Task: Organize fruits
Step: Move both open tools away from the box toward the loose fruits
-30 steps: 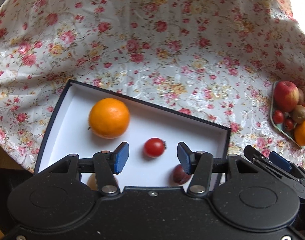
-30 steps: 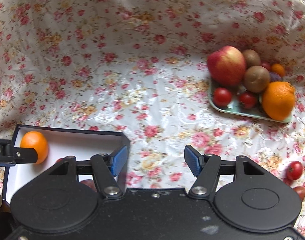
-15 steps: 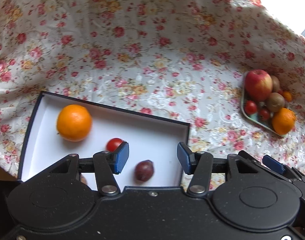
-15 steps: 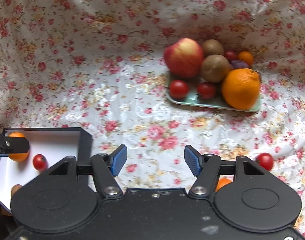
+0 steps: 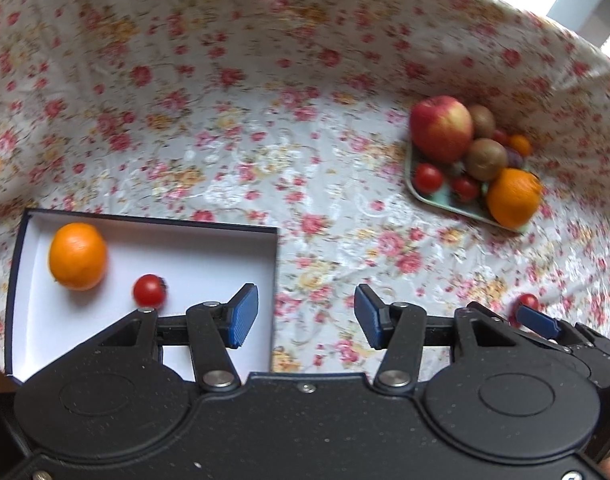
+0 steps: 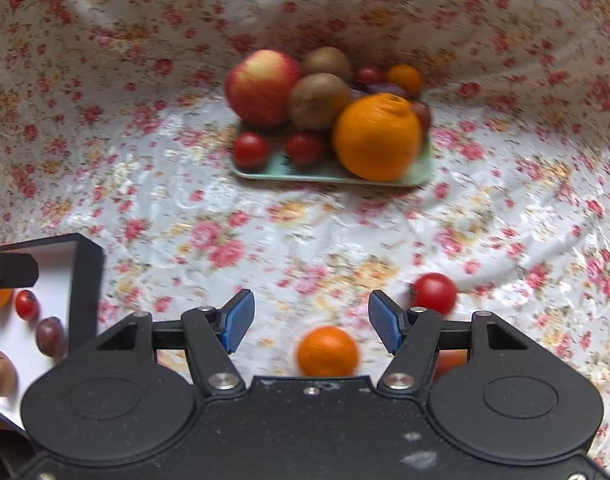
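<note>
Both claws spread wide, empty. Small orange (image 6: pixel 327 351) just below right gripper (image 6: pixel 311 322); cherry tomato (image 6: pixel 434 294) beside its right finger. Dark-rimmed box (image 5: pixel 275 264) under left gripper (image 5: pixel 306 316), left side.

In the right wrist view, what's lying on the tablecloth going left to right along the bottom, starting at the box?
White box holding a kiwi, cherry tomato and plum → small orange between the open right gripper fingers → loose tomato.

A wrinkled floral tablecloth (image 5: pixel 233 120) covers the whole surface.
</note>
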### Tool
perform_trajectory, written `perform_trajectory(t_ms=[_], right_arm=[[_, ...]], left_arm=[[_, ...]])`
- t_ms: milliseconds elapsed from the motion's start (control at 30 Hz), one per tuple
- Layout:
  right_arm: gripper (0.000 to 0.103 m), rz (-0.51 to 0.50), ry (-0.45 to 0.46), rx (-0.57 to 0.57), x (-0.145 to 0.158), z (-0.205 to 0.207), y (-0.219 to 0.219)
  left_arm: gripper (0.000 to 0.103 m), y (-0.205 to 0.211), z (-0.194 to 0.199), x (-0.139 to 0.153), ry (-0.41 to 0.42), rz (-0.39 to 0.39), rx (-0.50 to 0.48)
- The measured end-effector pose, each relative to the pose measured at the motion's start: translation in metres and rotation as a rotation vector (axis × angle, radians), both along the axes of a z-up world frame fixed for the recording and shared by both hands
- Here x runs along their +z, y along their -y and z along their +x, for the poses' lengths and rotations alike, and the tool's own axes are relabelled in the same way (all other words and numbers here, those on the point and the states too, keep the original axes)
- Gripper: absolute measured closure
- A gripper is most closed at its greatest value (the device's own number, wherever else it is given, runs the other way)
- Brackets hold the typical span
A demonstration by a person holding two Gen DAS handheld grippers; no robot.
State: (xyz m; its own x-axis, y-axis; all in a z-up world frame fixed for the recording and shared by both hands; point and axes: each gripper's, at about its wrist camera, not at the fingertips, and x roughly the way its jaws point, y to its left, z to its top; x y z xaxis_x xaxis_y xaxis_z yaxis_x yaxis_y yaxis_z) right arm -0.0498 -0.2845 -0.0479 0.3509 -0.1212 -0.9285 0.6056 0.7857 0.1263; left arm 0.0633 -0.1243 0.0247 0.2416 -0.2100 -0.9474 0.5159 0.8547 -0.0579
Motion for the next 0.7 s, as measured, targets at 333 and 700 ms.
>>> perform_trajectory(t_ms=[333, 700], right_arm=[[0.036, 0.025, -0.046, -0.057, -0.012, -0.035, 0.030], [0.036, 0.055, -0.035, -0.082, -0.009, -0.059, 0.048]], left_arm=[[0.044, 0.037, -0.029, -0.005, -0.033, -0.008, -0.100], [0.044, 0.053, -0.043, -0.015, -0.067, 0.002, -0.139]])
